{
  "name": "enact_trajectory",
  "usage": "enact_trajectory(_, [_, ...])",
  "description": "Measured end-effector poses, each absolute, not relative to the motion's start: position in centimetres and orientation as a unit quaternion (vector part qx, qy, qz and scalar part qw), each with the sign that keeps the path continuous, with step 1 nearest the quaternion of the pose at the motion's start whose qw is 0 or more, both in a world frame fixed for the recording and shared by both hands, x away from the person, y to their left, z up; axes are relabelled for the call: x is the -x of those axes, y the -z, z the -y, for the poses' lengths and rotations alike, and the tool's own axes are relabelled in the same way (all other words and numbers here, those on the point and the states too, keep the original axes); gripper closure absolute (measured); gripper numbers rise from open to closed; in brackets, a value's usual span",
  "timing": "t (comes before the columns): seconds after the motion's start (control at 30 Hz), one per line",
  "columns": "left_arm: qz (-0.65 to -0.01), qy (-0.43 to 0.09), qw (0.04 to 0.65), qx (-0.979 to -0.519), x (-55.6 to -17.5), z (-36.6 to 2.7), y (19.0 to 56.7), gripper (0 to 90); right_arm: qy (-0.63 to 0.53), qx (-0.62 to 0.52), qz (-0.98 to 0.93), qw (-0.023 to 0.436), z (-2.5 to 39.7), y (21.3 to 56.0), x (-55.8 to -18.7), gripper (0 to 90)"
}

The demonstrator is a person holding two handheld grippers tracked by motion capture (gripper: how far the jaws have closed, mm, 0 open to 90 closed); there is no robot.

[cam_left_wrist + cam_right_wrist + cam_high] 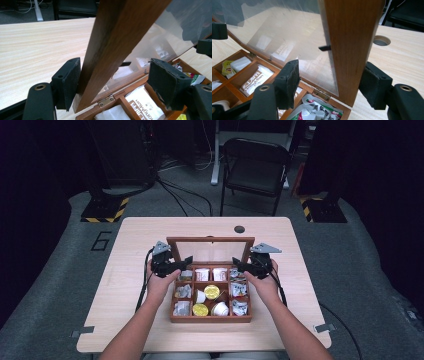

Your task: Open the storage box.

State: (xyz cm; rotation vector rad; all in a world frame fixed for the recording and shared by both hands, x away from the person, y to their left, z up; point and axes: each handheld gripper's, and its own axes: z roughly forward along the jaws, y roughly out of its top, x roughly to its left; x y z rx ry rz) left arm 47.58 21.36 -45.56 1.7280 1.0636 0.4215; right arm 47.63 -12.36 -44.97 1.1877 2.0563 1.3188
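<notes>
A wooden compartment box [210, 318] sits mid-table with its glass-paned lid [210, 241] standing upright. It holds white sachets [142, 102], foil-topped cups [211, 291] and crinkled packets [317, 110]. My left gripper [181, 264] is open astride the lid's left side frame [112, 42]; its left pad [71, 82] touches the wood, while the right pad [162, 82] stands off over the box. My right gripper [241, 265] is open astride the lid's right side frame [349, 45], with the outer pad [374, 85] against the wood and the inner pad [287, 82] apart from the glass.
The light wooden table [135, 245] has bare surface all around the box and a round cable hole [239, 229] behind the lid. A black folding chair [255, 167] stands beyond the far edge. Cables trail from both grippers along the forearms.
</notes>
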Motion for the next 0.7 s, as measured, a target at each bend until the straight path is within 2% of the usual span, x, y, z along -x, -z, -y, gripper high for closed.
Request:
enact_trajectory(0.27, [-0.447,-0.169,0.506,-0.717,-48.1,-21.1,46.2,26.8,-0.462,-0.437,-0.747,0.193,12.4,45.7,-48.3,35.8])
enact_trajectory(0.7, [-0.452,-0.168,0.498,-0.721,-48.6,-20.8,47.0,26.4,-0.45,-0.441,-0.751,0.195,12.2,46.2,-48.6,36.2])
